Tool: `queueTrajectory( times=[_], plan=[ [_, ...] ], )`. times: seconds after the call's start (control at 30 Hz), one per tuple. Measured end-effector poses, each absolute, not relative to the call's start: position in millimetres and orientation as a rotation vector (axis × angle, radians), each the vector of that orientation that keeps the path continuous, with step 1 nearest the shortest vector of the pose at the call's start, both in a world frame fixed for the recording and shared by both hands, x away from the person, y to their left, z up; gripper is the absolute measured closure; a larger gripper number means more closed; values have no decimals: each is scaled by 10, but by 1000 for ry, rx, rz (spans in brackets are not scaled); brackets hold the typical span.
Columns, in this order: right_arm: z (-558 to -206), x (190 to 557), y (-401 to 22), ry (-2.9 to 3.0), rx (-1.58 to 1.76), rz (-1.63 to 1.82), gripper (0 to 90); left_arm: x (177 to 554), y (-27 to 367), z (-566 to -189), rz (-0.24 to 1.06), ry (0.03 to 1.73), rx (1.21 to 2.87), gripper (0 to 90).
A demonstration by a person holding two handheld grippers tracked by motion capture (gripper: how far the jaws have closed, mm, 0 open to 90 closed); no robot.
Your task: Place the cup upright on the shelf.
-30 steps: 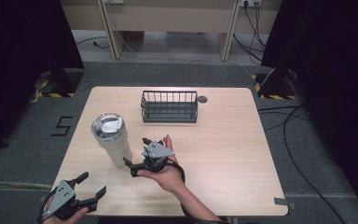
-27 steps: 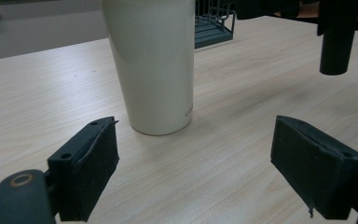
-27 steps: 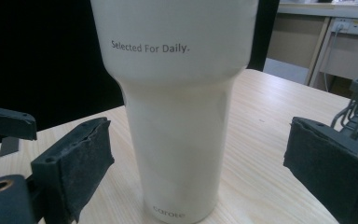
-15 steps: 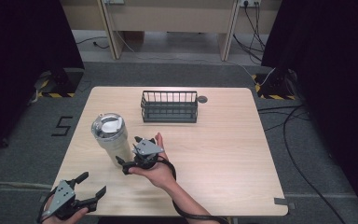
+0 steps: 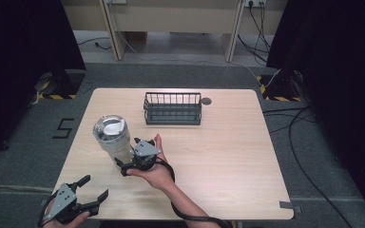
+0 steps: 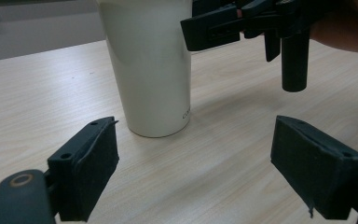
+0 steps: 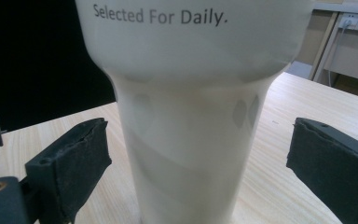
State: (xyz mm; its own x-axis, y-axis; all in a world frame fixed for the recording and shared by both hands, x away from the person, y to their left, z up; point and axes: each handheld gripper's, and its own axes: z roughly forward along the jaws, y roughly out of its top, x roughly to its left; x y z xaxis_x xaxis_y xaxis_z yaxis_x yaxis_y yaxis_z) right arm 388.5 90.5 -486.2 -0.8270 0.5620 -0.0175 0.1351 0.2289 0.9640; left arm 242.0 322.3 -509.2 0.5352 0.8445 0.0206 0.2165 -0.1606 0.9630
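A tall cream tumbler with a clear lid stands upright on the left part of the wooden table. My right gripper is open, its jaws on either side of the tumbler's lower body without touching it. In the right gripper view the tumbler stands close up between the two pads, and it reads "Selected For Daily." My left gripper is open near the front left corner, with nothing in it. In the left gripper view it points at the tumbler, with the right gripper beside that.
A dark wire basket stands at the back middle of the table, with a small round grommet just right of it. A cable trails from the right gripper off the table's front edge.
The right gripper has moved left toward the tumbler, and its open jaws now bracket the tumbler's lower body. The left gripper has stayed where it was.
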Motion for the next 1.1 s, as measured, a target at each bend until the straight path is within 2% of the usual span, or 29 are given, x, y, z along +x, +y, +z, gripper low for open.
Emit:
queueTrajectory(
  times=[0.57, 0.87, 1.1],
  plan=[
    [-4927, 4051, 1097, 2146, 638, 1645, 10, 2416, 3227, -5090, 708, 902, 1674, 143],
    [-4942, 4085, 1208, 2142, 632, 1677, 15, 2415, 3221, -5089, 702, 898, 1676, 142],
    [-4971, 4112, 1252, 2140, 643, 1695, 58, 2412, 3230, -5088, 703, 897, 1673, 142]
  ],
)
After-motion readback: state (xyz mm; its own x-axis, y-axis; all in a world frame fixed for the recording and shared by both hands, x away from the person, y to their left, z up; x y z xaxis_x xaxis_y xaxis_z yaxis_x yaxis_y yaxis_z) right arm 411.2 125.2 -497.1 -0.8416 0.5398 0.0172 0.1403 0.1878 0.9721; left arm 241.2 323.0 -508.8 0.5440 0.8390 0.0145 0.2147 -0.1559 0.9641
